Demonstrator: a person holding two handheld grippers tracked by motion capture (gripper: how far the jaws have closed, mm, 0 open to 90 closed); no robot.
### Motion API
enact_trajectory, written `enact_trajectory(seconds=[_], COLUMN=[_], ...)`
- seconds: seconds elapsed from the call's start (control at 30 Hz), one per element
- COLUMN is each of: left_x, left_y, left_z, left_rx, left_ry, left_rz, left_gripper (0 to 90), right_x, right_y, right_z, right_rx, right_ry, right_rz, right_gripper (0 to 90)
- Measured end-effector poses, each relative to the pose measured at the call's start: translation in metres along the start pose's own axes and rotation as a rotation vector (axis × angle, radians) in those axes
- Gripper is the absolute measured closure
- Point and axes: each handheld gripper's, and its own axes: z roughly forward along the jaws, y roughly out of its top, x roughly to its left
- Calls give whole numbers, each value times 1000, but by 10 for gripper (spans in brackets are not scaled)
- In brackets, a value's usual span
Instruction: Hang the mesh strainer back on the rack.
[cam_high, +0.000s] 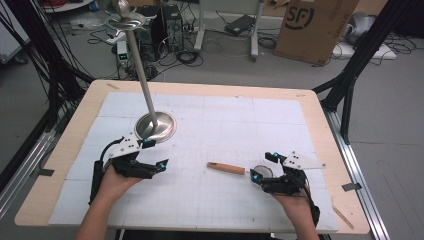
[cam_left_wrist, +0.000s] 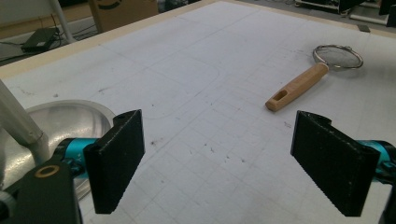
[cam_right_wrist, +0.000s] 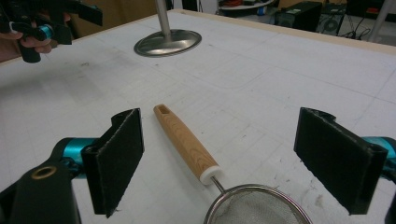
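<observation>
A small mesh strainer with a wooden handle (cam_high: 227, 168) lies on the white mat; its round sieve (cam_high: 262, 171) sits right by my right gripper (cam_high: 262, 167). In the right gripper view the handle (cam_right_wrist: 185, 143) and sieve rim (cam_right_wrist: 256, 205) lie between and below the open jaws, which touch neither. My left gripper (cam_high: 153, 153) stands open near the round base of a metal stand (cam_high: 155, 125). The left gripper view shows the strainer (cam_left_wrist: 299, 84) farther off and the stand's base (cam_left_wrist: 70, 119) at its left jaw. Nothing is held.
The stand's pole (cam_high: 138, 65) rises tall from its base at the mat's left-centre, with a hooked top (cam_high: 124, 19). The wooden table edge (cam_high: 310, 95) frames the mat. A cardboard box (cam_high: 312, 27), cables and frames stand on the floor beyond.
</observation>
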Motion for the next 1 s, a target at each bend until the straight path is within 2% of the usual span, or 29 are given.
enact_trajectory(seconds=[0.37, 0.43, 0.53, 0.73, 1.0], left_x=[3, 3, 4, 5, 8], left_y=[-1, -1, -1, -1, -3], left_z=[-5, -6, -6, -9, -17], left_rx=[-16, -22, -30, -44, -61], left_ry=[25, 27, 21, 11, 27], left_rz=[-8, -12, -19, -21, -26], left_gripper=[181, 181, 181, 182, 181], right_x=[4, 4, 5, 6, 6], right_y=[2, 2, 0, 0, 6], right_z=[3, 3, 6, 14, 24], right_rx=[0, 5, 35, 67, 132], right_ry=[20, 32, 6, 3, 13], right_rz=[-22, -10, -18, -32, -69], right_gripper=[149, 149, 149, 149, 184])
